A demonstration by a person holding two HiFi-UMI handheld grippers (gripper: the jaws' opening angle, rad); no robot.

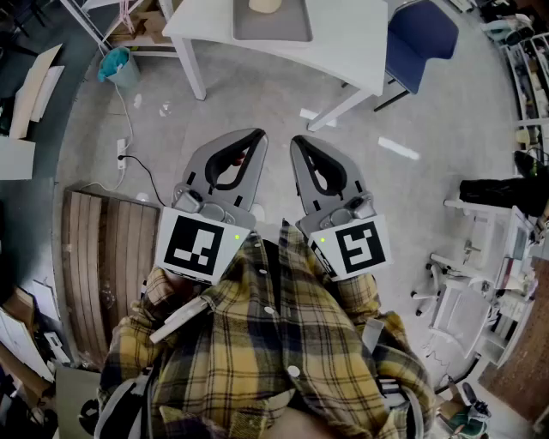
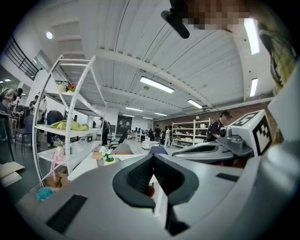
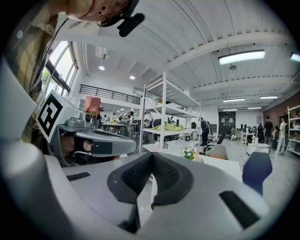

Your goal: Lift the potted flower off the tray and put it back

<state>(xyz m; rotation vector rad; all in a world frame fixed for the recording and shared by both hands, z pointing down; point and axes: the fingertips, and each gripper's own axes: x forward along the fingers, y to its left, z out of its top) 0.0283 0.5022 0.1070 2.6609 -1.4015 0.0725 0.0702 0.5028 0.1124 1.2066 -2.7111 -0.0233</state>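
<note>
The potted flower (image 1: 264, 4) stands on a grey tray (image 1: 283, 30) on the white table (image 1: 343, 43) at the top of the head view, mostly cut off by the frame edge. Its small white blooms (image 2: 107, 154) show far off in the left gripper view, and the flower (image 3: 190, 152) also appears in the right gripper view. My left gripper (image 1: 257, 135) and right gripper (image 1: 296, 141) are held side by side close to my chest, pointing toward the table and well short of it. Both are shut with nothing between their jaws.
A blue chair (image 1: 420, 39) stands at the table's right corner. A wooden pallet (image 1: 107, 257) lies on the floor to the left, with a teal bucket (image 1: 116, 64) beyond it. White shelving (image 2: 65, 122) rises left of the table. Equipment (image 1: 480, 283) crowds the right side.
</note>
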